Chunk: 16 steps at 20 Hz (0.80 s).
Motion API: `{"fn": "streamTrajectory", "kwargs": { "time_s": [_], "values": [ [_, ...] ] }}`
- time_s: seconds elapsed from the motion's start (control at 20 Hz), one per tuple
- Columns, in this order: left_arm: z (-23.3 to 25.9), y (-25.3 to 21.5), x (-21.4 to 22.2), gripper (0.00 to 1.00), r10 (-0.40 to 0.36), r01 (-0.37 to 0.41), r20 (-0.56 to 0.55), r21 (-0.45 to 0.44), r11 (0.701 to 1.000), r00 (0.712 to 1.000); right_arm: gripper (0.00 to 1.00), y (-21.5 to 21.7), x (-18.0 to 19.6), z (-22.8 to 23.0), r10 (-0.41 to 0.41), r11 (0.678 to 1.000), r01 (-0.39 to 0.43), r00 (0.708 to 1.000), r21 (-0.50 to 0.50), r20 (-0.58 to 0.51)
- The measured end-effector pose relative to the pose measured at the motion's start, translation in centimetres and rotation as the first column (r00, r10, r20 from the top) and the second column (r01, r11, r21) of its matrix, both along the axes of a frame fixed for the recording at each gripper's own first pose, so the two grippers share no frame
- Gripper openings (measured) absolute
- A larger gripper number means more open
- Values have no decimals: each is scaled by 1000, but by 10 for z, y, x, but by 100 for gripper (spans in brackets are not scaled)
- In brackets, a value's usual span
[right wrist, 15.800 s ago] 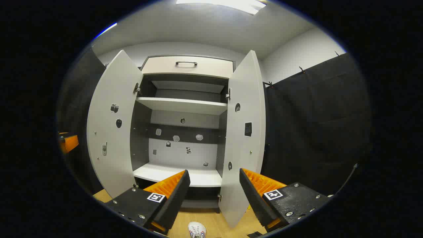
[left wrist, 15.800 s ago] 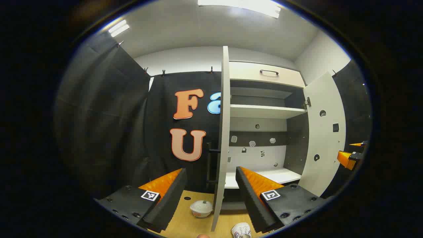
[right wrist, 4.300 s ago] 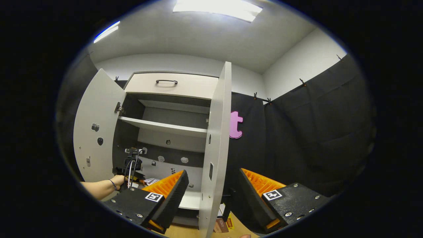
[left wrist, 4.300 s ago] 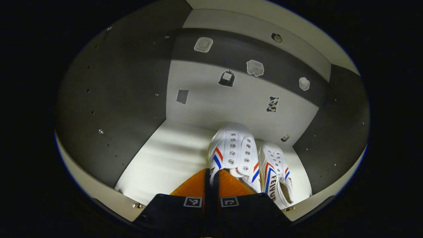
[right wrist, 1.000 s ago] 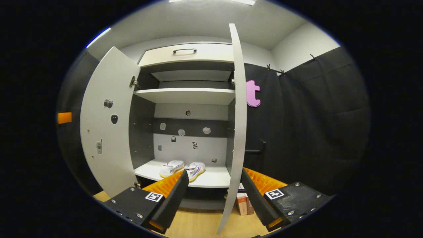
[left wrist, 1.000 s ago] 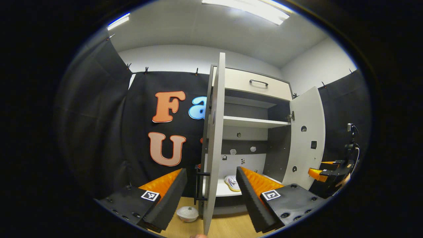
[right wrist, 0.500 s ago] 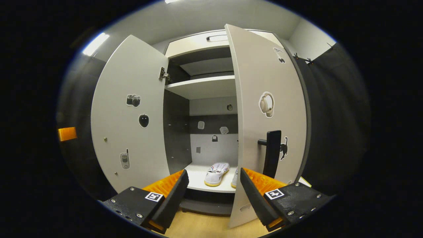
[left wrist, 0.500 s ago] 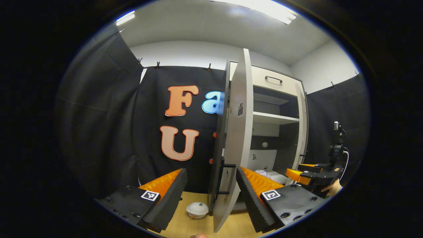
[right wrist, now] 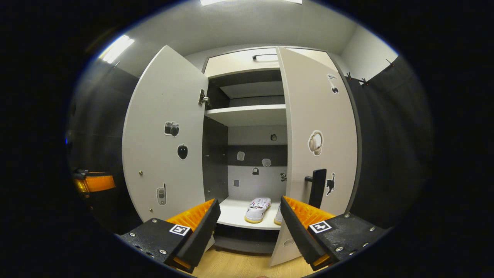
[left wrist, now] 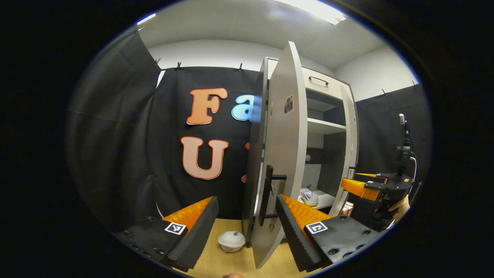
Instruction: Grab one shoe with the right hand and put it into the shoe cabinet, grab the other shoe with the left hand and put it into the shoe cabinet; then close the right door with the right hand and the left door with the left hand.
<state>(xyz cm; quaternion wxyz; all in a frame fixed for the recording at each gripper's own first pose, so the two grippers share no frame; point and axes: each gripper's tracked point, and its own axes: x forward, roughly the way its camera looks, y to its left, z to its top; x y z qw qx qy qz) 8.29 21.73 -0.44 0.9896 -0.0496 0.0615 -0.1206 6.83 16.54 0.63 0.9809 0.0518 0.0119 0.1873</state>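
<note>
I'm holding the right gripper in front of the shoe cabinet, fingers spread wide with nothing between them. In the right gripper view the right door is standing partly swung in, its outer face and dark handle turned toward me, its lower edge just beside my right-hand finger; I can't tell if they're touching. The left door is hanging wide open, its inner face with small stickers showing. Both shoes are sitting on the bottom shelf: one shoe in plain sight, toe pointing inward, the other shoe peeking out right beside it, half hidden by the door and finger. I'm keeping the left gripper out to the cabinet's left side, fingers also spread and gripping nothing, the left door's edge and handle lying between them farther off. In the left gripper view a shoe is showing through the gap on the shelf, a white bowl is sitting on the wooden floor near the door's foot, and the right gripper is hanging at the right with a hand behind it.
</note>
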Motion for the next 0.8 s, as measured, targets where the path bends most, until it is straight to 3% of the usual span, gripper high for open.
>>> {"fn": "streamTrajectory", "kwargs": {
  "time_s": [0.2, 0.25, 0.35, 0.5, 0.55, 0.75, 0.8],
  "values": [
    [-13, -13, 16, 97, -27, 27, -22, -6, 1000, 999, 96, -33, -13, 14, -57, 998, 57, 998, 3, 29],
    [-16, -16, 18, 94, -31, 31, -26, -4, 1000, 999, 100, -43, -16, 17, -73, 997, 73, 997, 8, 35],
    [-22, -21, 20, 94, -40, 41, -41, 5, 999, 998, 96, -60, -20, 22, -103, 995, 103, 994, 15, 47],
    [-23, -24, 20, 99, -32, 33, -42, 16, 999, 999, 96, -79, -27, 26, -134, 991, 133, 990, 24, 50],
    [-26, -30, 22, 94, -45, 45, -64, -2, 999, 997, 96, -83, -29, 27, -137, 990, 135, 989, 32, 48],
    [-31, -73, 23, 94, -146, 143, -84, -46, 989, 986, 96, -92, -33, 30, -153, 987, 150, 987, 49, 56],
    [-29, -82, 24, 99, -159, 156, -77, -37, 987, 984, 96, -95, -34, 29, -155, 987, 152, 986, 49, 56]
  ]
}}
